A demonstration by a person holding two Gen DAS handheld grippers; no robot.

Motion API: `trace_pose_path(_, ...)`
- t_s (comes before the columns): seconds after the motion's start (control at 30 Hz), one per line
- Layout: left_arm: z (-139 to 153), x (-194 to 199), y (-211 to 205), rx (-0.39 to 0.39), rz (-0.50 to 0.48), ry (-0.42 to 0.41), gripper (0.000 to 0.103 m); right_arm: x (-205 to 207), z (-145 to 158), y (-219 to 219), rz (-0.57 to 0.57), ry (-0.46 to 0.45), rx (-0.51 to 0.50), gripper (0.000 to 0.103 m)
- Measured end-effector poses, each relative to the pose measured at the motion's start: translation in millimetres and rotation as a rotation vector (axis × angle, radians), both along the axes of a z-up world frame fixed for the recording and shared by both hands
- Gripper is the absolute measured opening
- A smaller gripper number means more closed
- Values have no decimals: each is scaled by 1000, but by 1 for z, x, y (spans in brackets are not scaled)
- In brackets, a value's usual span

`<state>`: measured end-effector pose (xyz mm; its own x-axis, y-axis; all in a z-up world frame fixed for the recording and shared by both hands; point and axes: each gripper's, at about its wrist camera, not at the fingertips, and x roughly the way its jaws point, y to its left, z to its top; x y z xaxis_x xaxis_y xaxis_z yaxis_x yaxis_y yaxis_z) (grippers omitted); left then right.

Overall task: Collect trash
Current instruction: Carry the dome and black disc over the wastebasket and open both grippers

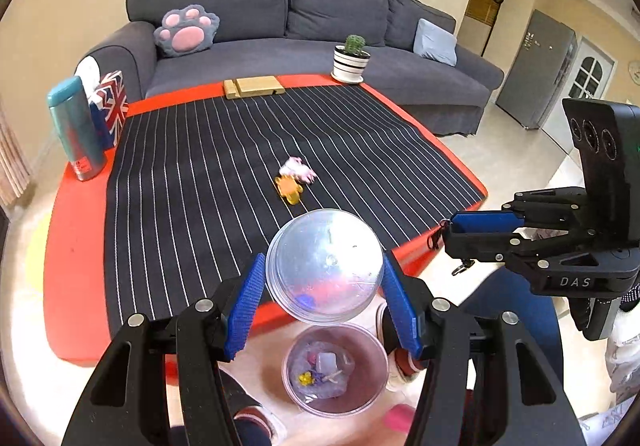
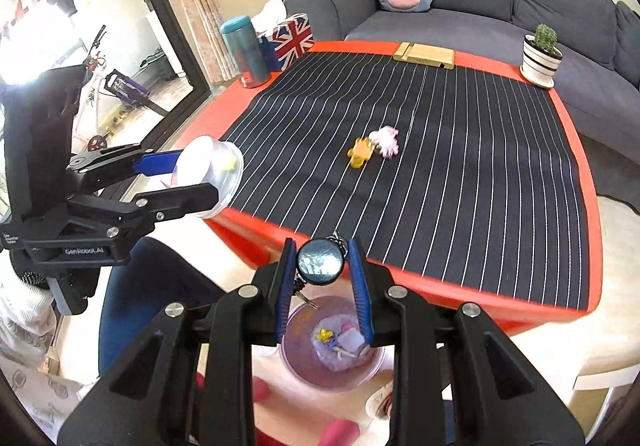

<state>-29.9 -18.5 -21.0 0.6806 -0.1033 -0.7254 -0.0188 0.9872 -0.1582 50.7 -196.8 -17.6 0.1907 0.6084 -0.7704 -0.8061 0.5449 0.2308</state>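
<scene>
My left gripper (image 1: 324,262) is shut on a clear round plastic cup (image 1: 324,242), held over the table's near edge; the right wrist view shows this gripper (image 2: 200,176) and cup (image 2: 212,170) from the side. My right gripper (image 2: 322,250) is shut on a round black keychain disc (image 2: 320,264) with a key hanging under it. In the left wrist view the right gripper (image 1: 450,228) shows at the right. Below both sits a clear trash bin (image 1: 286,370) (image 2: 320,382) holding scraps. A yellow toy (image 1: 289,191) (image 2: 360,152) and a pink-white crumpled scrap (image 1: 298,168) (image 2: 385,140) lie mid-table.
The red table (image 1: 76,246) carries a black striped cloth (image 1: 192,186). A teal flask (image 1: 76,130), a flag-print tissue box (image 1: 114,104), a wooden stand (image 1: 254,87) and a potted cactus (image 1: 351,60) stand along its far side. A grey sofa (image 1: 256,58) lies behind.
</scene>
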Motion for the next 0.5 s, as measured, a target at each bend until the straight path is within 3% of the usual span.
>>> trace_pose_path(0.5,1,-31,-19,-25,-36,-1,57,-31,-23,-11,67,62,-7,27)
